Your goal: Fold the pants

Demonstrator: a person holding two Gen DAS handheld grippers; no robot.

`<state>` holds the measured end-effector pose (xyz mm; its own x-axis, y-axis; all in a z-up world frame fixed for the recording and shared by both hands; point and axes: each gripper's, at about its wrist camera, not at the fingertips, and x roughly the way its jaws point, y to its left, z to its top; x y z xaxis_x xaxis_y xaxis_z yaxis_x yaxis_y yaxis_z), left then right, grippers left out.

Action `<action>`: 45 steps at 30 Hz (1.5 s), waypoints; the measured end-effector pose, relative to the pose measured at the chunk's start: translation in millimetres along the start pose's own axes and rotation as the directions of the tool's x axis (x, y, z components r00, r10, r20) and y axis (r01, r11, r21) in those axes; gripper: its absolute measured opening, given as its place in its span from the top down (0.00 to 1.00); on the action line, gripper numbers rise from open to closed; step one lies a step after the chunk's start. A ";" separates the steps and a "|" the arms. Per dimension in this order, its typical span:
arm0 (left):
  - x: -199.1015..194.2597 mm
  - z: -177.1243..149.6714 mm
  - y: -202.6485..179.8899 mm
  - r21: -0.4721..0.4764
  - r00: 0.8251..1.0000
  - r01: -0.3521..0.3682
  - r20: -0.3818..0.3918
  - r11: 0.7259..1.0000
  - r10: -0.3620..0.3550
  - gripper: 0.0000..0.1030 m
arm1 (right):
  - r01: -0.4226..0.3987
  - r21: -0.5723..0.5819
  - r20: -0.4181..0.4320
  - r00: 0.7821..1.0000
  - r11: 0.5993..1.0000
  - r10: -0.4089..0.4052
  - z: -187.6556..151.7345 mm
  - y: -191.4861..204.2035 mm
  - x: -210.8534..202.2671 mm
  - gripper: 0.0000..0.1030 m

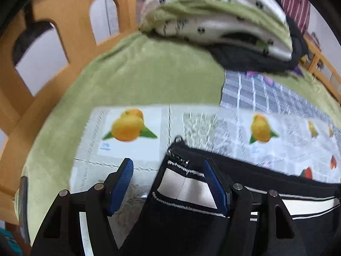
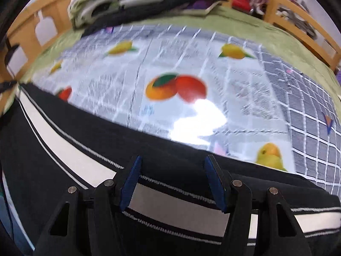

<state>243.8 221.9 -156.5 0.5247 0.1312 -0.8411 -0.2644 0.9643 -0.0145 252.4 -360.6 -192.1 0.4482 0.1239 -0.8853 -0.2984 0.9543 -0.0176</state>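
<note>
A bed fills both views, its green blanket (image 1: 136, 79) spread under a glossy fruit-printed sheet (image 2: 170, 68), with a wooden bed rail (image 1: 64, 10) behind and a pile of folded bedding (image 1: 213, 21) heaped at the far side. Across the near edge of the printed sheet lie the pants (image 2: 64, 132), black with a broad white side stripe edged in thin white lines; they stretch in one long band from the left view to the right, and a zippered end with a small pull (image 1: 179, 149) shows in front of the left tool. Judged from this, the folding is at an early stage: the garment looks laid out lengthwise and narrow, possibly with one leg already over the other, though the frames do not show the layers clearly, and the crosswise folds seem not yet made. The left gripper (image 1: 168, 170) hovers low over the zippered end, its blue-padded fingers (image 1: 122, 183) spread wide with the fabric lying between and beneath them rather than pinched. The right gripper (image 2: 172, 170) sits further along the same stripe, likewise splayed apart over the cloth, gripping nothing. Both tools point forward across the bed at a shallow downward tilt, and the blur in both views suggests motion.
</note>
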 end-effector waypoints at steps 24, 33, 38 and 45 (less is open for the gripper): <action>23.6 -1.4 -10.2 0.018 0.998 0.028 0.050 0.999 -0.029 0.72 | -0.053 0.115 0.092 0.995 0.992 0.043 1.7 -9.9 2.4 0.90; -14.9 -18.8 -5.0 0.023 0.995 0.019 0.093 1.000 -0.021 0.38 | 0.042 0.118 0.150 0.987 0.992 -0.060 -20.6 -60.4 -47.1 0.33; -10.6 -27.0 -7.0 0.001 0.996 0.075 0.054 0.997 -0.075 0.38 | 0.071 0.070 0.052 0.996 0.995 -0.075 -31.2 -78.9 -16.8 0.33; -13.2 -27.5 -12.8 -0.004 0.996 0.072 0.059 0.997 -0.072 0.38 | 0.082 -0.039 0.050 0.996 0.996 -0.080 -27.8 -64.5 -6.3 1.00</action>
<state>218.1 201.5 -160.1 0.5896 0.0748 -0.8042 -0.2289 0.9704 -0.0775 245.5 -430.5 -198.3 0.5121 0.0605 -0.8568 -0.2932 0.9499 -0.1081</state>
